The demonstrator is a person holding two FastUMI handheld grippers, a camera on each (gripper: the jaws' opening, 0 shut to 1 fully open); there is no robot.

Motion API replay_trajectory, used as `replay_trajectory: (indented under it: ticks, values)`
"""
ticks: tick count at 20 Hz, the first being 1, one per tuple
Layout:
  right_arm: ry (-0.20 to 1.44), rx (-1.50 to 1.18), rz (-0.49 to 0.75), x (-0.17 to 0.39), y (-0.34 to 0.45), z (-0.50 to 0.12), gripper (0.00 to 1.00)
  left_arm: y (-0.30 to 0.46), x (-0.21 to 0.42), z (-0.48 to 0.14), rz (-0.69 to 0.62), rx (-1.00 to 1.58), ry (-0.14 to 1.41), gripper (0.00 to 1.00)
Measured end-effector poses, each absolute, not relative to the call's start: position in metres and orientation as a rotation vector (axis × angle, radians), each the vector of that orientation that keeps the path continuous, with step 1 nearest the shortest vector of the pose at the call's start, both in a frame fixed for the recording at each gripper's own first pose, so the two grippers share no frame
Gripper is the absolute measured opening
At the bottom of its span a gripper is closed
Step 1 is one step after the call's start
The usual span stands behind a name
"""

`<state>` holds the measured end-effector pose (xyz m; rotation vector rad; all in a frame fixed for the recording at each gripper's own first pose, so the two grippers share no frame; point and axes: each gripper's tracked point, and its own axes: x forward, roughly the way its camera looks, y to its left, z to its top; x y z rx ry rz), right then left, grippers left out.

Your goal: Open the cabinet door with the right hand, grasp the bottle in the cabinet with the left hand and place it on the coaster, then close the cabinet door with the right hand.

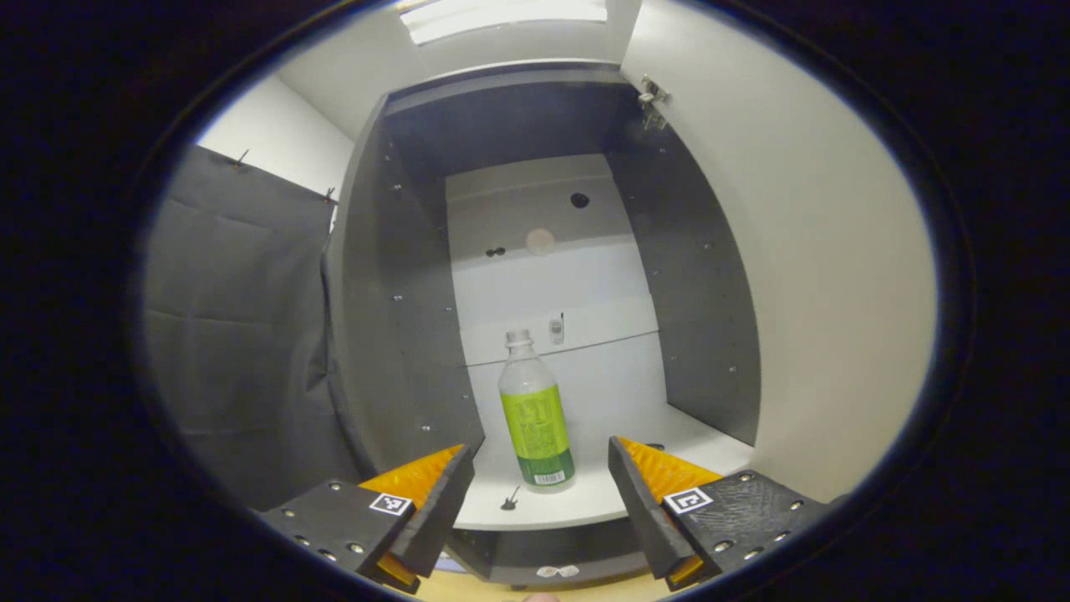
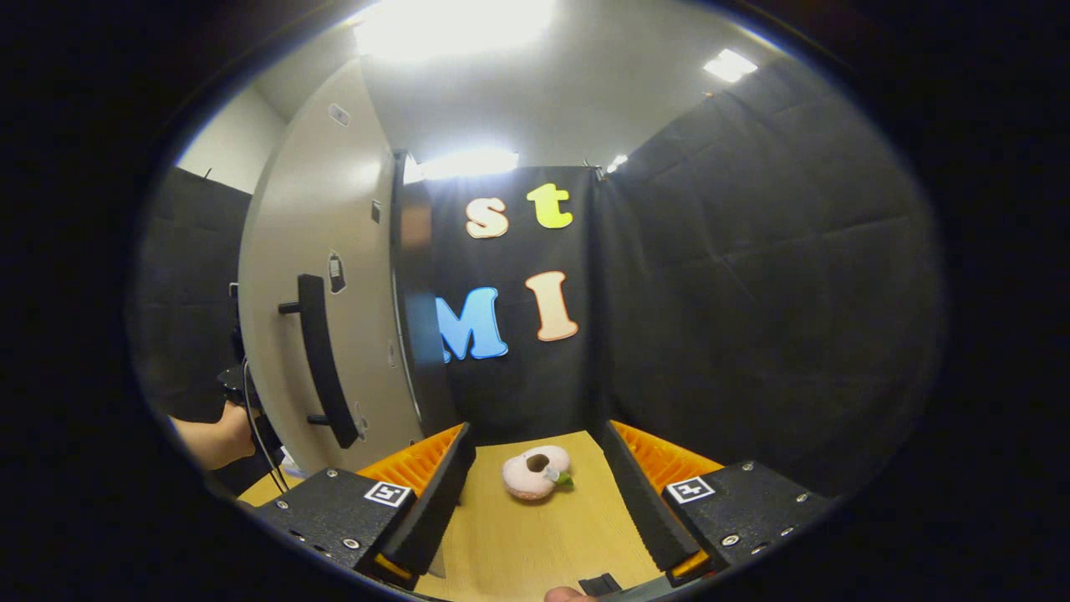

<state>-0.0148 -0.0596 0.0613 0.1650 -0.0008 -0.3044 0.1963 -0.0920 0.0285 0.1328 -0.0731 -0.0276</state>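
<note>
Your cabinet (image 1: 535, 251) stands open, its door (image 2: 326, 318) swung wide, handle (image 2: 322, 359) facing your right gripper view. The wooden table (image 2: 535, 535) lies below. The bottle (image 1: 535, 414) stands upright on the cabinet's white shelf (image 1: 602, 493), near the front edge. Your left gripper (image 1: 542, 477) is spread wide, bottle ahead between the fingers, untouched. Your right gripper (image 2: 535, 468) is released, empty. A small plush toy (image 2: 535, 472) lies on the table.

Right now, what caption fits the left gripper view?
Open left hand-held gripper faces the bottle standing on the open cabinet's shelf.
</note>
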Motion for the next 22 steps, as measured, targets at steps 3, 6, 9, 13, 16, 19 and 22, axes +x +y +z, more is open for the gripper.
replay_trajectory:
  ticks: [3,6,9,13,16,19,22]
  values:
    - [0.024,0.173,-0.394,-0.015,-0.070,0.049,0.95,-0.090,0.239,0.013,-0.025,0.097,-0.052,0.93]
    - [0.063,0.163,-0.428,-0.009,-0.062,0.038,0.96,-0.086,0.273,0.003,-0.024,0.105,-0.037,0.93]
    - [0.088,0.133,-0.444,-0.001,-0.053,0.030,0.96,-0.081,0.301,-0.008,-0.023,0.081,-0.031,0.93]
    - [0.124,0.119,-0.440,0.007,-0.039,0.020,0.92,-0.093,0.322,-0.036,-0.072,0.071,0.045,0.93]
    - [0.124,0.141,-0.443,0.009,-0.034,0.019,0.95,-0.084,0.326,-0.032,-0.036,0.076,0.020,0.82]
    - [0.127,0.126,-0.451,0.005,-0.036,0.017,0.96,-0.079,0.321,-0.032,-0.018,0.037,0.020,0.65]
    - [0.122,0.136,-0.445,0.002,-0.036,0.017,0.95,-0.071,0.300,-0.021,-0.010,0.050,-0.024,0.66]
